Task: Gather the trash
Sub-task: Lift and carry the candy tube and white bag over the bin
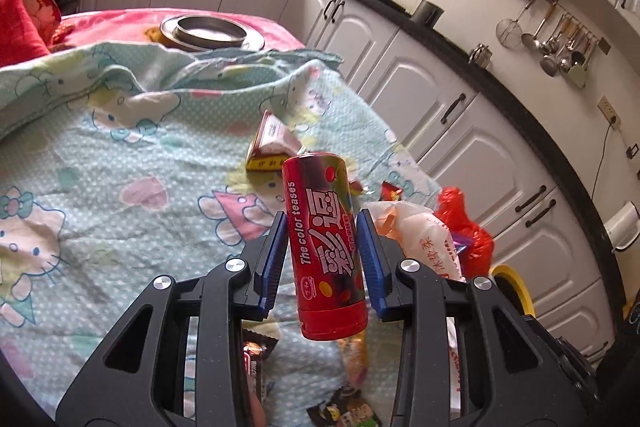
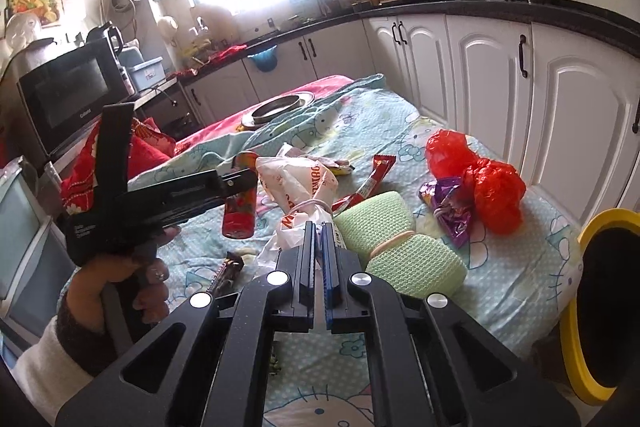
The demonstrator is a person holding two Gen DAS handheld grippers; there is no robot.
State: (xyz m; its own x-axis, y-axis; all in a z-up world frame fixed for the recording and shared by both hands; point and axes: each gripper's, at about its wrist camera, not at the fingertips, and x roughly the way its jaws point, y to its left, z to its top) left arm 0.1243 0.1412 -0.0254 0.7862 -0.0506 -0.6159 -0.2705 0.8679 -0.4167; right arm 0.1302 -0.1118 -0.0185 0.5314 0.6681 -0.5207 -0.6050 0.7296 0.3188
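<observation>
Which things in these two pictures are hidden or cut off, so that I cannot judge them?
- Yellow bin: right wrist view, cut by the frame edge; its inside is dark.
- White plastic bag: the right tool covers its near end; whether the tool pinches it is unclear.
- Red can: the left tool hides its top in the right view.

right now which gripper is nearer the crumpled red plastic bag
Right. The right gripper sits shut near the white bag, with the crumpled red plastic bag just beyond. The left gripper, holding the red candy tube, is farther.
</observation>
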